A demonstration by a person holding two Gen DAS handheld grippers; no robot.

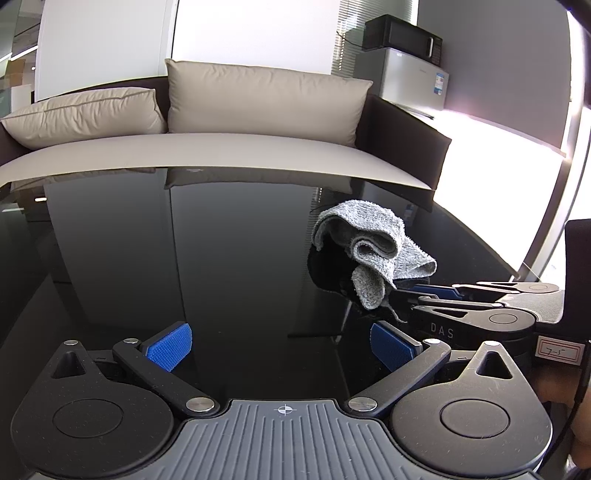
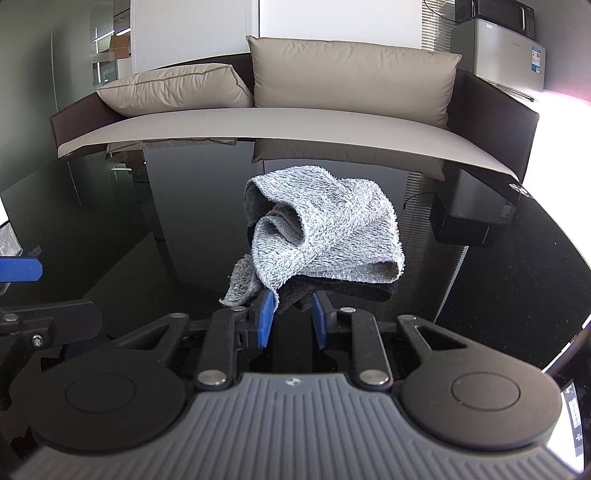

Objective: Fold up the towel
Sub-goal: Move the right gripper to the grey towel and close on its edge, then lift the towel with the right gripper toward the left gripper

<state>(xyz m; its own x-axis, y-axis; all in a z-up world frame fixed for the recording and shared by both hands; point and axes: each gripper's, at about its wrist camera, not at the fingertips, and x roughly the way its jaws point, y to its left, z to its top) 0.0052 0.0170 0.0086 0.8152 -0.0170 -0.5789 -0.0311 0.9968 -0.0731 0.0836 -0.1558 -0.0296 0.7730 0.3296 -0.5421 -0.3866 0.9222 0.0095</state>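
A crumpled grey towel point(image 2: 325, 229) lies in a heap on the glossy black table point(image 2: 147, 240). My right gripper point(image 2: 293, 317) sits right at the heap's near edge. Its blue pads point(image 2: 266, 317) stand a narrow gap apart, and a hanging towel corner point(image 2: 240, 286) touches the tip of the left one. Nothing is pressed between the pads. In the left wrist view the towel point(image 1: 369, 236) lies ahead to the right, with the right gripper point(image 1: 402, 297) reaching it from the right. My left gripper point(image 1: 280, 347) is wide open over bare table, well short of the towel.
A sofa point(image 1: 221, 151) with beige cushions runs along the table's far edge. A microwave point(image 1: 402, 35) stands on a small fridge at the back right. A person's hand point(image 1: 554, 387) holds the right gripper. The left gripper's blue pad point(image 2: 18, 269) shows at the right wrist view's left edge.
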